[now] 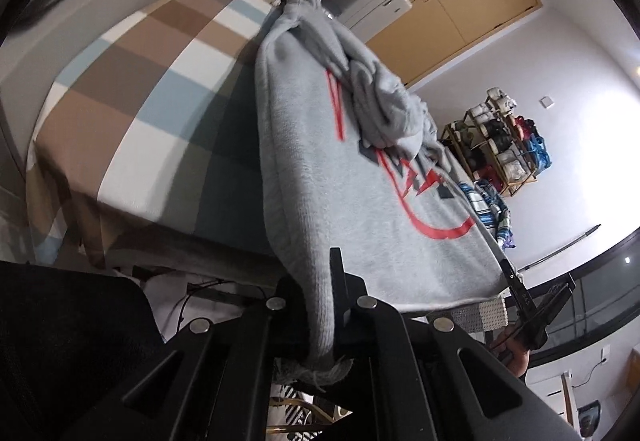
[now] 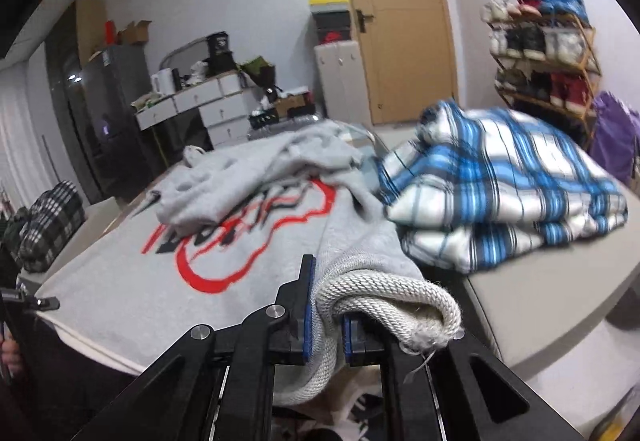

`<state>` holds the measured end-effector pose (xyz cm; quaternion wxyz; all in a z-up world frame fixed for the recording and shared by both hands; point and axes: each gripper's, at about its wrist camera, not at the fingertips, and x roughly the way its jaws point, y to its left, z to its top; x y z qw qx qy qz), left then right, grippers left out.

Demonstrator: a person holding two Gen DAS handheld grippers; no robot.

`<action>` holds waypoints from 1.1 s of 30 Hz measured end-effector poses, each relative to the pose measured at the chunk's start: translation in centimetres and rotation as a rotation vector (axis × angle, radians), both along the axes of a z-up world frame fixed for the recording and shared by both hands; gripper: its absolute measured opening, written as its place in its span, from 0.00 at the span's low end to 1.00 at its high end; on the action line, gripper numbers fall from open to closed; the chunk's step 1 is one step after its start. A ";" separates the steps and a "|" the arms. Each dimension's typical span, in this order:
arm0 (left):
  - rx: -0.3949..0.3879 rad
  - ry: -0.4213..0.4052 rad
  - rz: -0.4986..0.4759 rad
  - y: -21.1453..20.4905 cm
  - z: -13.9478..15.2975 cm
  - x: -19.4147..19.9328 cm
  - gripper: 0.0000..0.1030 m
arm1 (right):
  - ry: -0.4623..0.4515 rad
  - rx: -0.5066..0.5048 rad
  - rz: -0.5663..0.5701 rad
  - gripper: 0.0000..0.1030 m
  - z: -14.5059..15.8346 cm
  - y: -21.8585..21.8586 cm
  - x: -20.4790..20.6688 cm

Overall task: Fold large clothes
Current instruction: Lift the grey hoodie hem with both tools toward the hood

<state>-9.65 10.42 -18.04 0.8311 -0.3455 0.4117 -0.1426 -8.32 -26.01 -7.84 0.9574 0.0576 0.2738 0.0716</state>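
Since the grey sweatshirt point(image 2: 120, 281) is thick, floppy fleece, both hand-held grippers, left point(image 1: 326, 321) and right point(image 2: 326, 317), clamp tight on its ribbed hem corners, the sensible hold; the loose sleeves will probably flop around.

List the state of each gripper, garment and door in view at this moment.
left gripper: shut on the grey sweatshirt's hem.
right gripper: shut on the hem's other corner.
grey sweatshirt: spread print-up, sleeves bunched on top.
blue plaid shirt: folded, beside the sweatshirt.
wooden door: closed.
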 end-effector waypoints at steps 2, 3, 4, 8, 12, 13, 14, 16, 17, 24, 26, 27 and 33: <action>-0.013 0.001 0.000 0.3 -0.2 0.7 0.01 | 0.006 -0.001 0.017 0.10 0.5 0.3 0.4; -0.019 0.009 0.004 0.4 -0.4 1.1 0.01 | 0.007 -0.011 0.016 0.10 0.6 0.5 0.8; -0.023 0.018 0.007 0.6 -0.5 1.6 0.01 | 0.017 -0.014 0.031 0.10 0.6 0.7 1.4; -0.067 0.079 -0.017 0.8 -1.4 3.5 0.01 | 0.069 -0.008 0.042 0.10 0.3 0.8 3.7; -0.091 0.103 -0.015 1.0 -2.0 4.5 0.19 | 0.155 0.042 0.033 0.11 -1.0 0.5 5.6; -0.103 0.113 -0.011 1.1 -2.2 4.4 0.29 | 0.199 0.037 0.023 0.12 -1.5 0.5 6.3; -0.111 0.128 -0.005 1.3 -2.4 4.3 0.37 | 0.232 0.040 0.021 0.14 -2.0 0.4 6.8; -0.148 0.153 0.018 1.5 -3.0 4.3 0.52 | 0.309 0.051 -0.004 0.14 -3.0 0.1 7.8; -0.150 0.149 0.019 1.5 -3.1 4.2 0.52 | 0.332 0.060 -0.023 0.14 -3.4 -0.3 8.2; -0.076 0.101 -0.008 0.9 -2.4 3.9 0.15 | 0.386 0.283 -0.064 0.11 -5.3 -3.2 9.4; -0.069 0.099 -0.012 0.9 -2.4 3.8 0.02 | 0.344 0.293 -0.056 0.10 -4.9 -3.4 9.0; -0.070 0.095 -0.005 1.0 -2.3 3.7 0.02 | 0.323 0.289 -0.055 0.10 -4.5 -3.4 8.6; -0.060 0.048 0.003 1.6 -1.3 2.8 0.01 | 0.214 0.235 -0.035 0.09 -1.8 -3.1 5.7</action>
